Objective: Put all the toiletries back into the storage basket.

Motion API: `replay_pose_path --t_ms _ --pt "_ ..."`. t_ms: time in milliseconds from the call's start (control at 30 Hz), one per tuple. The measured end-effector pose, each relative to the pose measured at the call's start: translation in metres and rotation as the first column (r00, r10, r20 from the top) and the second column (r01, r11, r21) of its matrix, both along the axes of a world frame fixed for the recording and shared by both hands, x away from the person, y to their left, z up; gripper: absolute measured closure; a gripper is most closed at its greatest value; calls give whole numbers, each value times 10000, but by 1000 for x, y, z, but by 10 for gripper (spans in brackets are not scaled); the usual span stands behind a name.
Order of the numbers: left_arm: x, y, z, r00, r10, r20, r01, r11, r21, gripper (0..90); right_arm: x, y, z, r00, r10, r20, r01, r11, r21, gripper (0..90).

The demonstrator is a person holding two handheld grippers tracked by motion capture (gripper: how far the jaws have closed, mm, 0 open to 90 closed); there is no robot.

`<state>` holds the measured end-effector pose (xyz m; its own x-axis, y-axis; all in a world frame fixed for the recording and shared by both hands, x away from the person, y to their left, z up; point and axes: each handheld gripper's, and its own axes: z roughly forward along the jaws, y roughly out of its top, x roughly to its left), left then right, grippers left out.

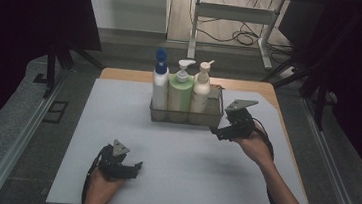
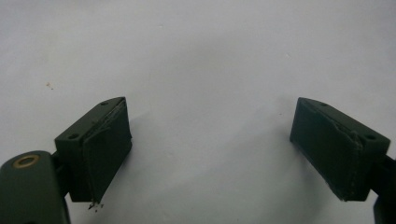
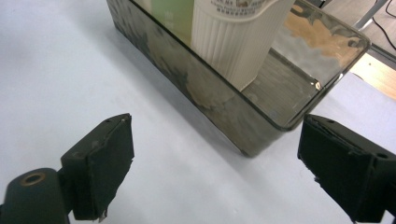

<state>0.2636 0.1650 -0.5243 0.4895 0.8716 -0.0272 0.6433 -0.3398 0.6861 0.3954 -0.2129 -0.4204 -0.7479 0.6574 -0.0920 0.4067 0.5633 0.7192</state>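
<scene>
Your right gripper (image 1: 215,131) sits just off the right front corner of the metal tray (image 1: 215,116), jaws spread wide with nothing between them. The tray stands at the far middle of the white mat (image 1: 116,126), its long axis running left to right, and holds three upright pump bottles in a row: blue-capped (image 1: 160,82), green (image 1: 180,89), cream (image 1: 201,89). Your right gripper view adds the tray's bare end compartment beside the cream bottle's ribbed base. Your left gripper (image 1: 138,166) rests near the mat's front edge, jaws wide and empty.
</scene>
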Motion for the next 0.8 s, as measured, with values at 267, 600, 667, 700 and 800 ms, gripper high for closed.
replay_pose_path --t_ms 267,600,667,700,800 --pt "0 0 0 10000 5 3 -5 10000 -7 123 -9 -15 -3 10000 -92 -32 92 10000 22 85" --pt "0 0 0 10000 5 2 -5 10000 -3 123 -21 -42 -15 9991 -419 -90 419 9991 9 60" --pt "0 0 0 10000 7 4 -7 10000 -4 123 -24 -47 -17 9988 -470 -145 470 9989 43 57" --pt "0 0 0 10000 5 4 -5 10000 -3 123 -25 -49 -19 9986 -496 -160 497 9987 69 55" --pt "0 0 0 10000 5 2 -5 10000 1 123 -30 -55 -23 9983 -555 -197 556 9984 87 52"
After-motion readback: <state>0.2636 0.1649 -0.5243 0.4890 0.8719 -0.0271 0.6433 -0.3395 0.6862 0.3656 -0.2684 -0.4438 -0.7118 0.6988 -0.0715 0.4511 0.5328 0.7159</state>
